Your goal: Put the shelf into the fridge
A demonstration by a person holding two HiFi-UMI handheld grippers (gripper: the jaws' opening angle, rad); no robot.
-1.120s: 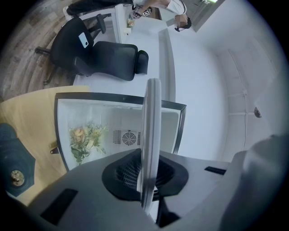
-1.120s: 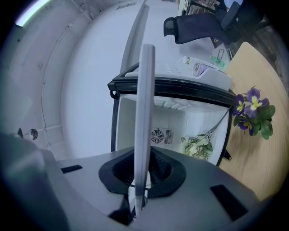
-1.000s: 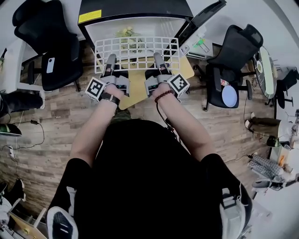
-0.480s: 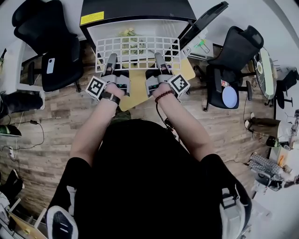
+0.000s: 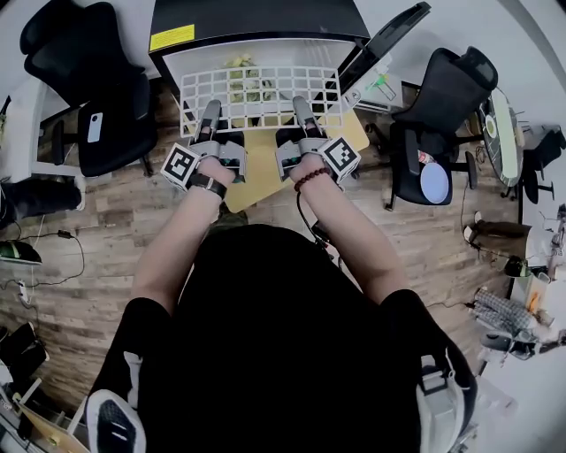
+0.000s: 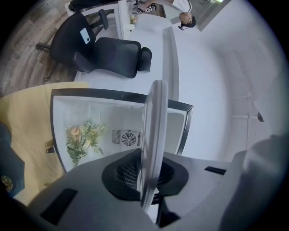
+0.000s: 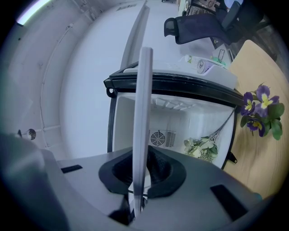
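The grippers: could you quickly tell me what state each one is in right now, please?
Left gripper: closed, holding the shelf by its near edge.
Right gripper: closed, holding the same shelf.

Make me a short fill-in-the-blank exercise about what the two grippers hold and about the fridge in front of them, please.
1. The left gripper and the right gripper both have their jaws shut on the white wire ____.
2. The door of the fridge stands ____.
3. Inside the fridge lies a bunch of ____.

Missing words: shelf; open; flowers.
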